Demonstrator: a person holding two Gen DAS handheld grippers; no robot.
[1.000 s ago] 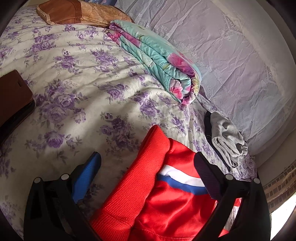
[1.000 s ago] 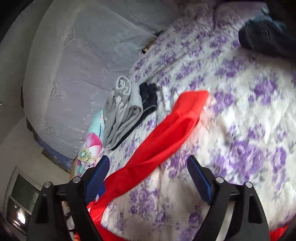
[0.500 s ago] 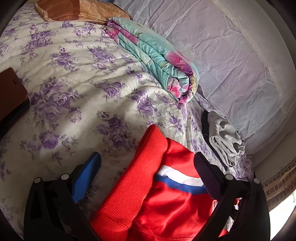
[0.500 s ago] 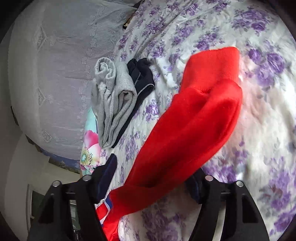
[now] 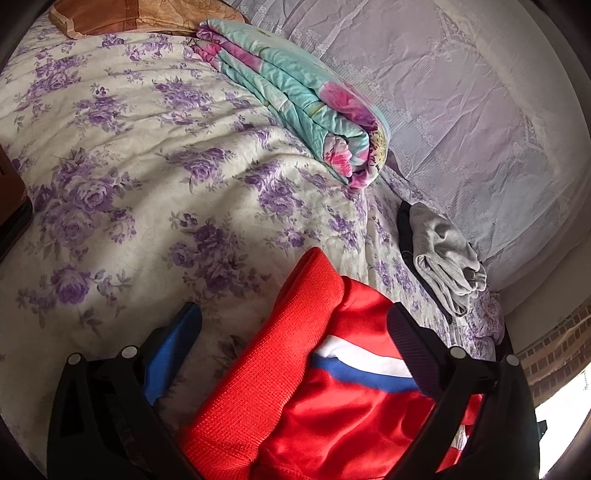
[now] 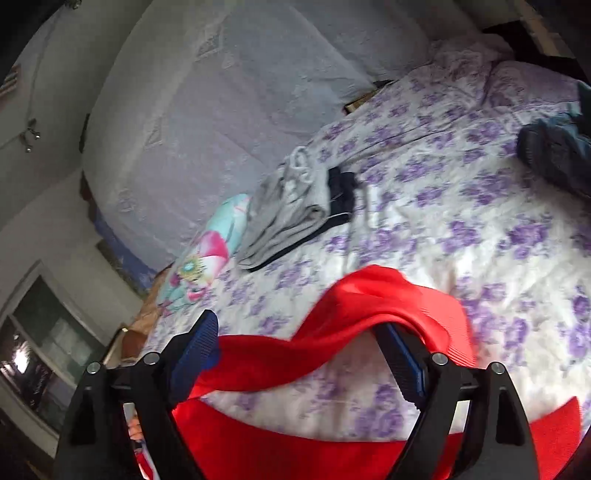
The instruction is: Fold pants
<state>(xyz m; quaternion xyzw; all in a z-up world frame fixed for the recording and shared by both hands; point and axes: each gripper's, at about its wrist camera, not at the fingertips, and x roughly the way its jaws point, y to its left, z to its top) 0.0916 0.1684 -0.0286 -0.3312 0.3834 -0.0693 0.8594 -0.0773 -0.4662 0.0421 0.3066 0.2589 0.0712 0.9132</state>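
Note:
Red track pants (image 5: 332, 413) with a white and blue stripe lie on the flowered bedspread (image 5: 147, 192). In the left wrist view their ribbed cuff and striped side fill the space between the fingers of my left gripper (image 5: 291, 332), which stands wide open over them. In the right wrist view a red pant leg (image 6: 369, 295) runs across my right gripper (image 6: 299, 347) and drapes over its right finger (image 6: 402, 354). The right gripper's jaws are opening and the pads do not press the cloth. More red fabric (image 6: 295, 450) lies under that gripper.
A folded floral quilt (image 5: 303, 99) and a brown pillow (image 5: 129, 14) lie at the back by the lace-covered headboard (image 5: 461, 92). A folded grey garment (image 5: 443, 258) rests on a dark one. Dark blue clothes (image 6: 554, 155) sit far right in the right wrist view.
The right gripper closed in around the red pant leg, then opened wide again, rising and rolling; the leg now hangs over its right finger. The left gripper barely moved.

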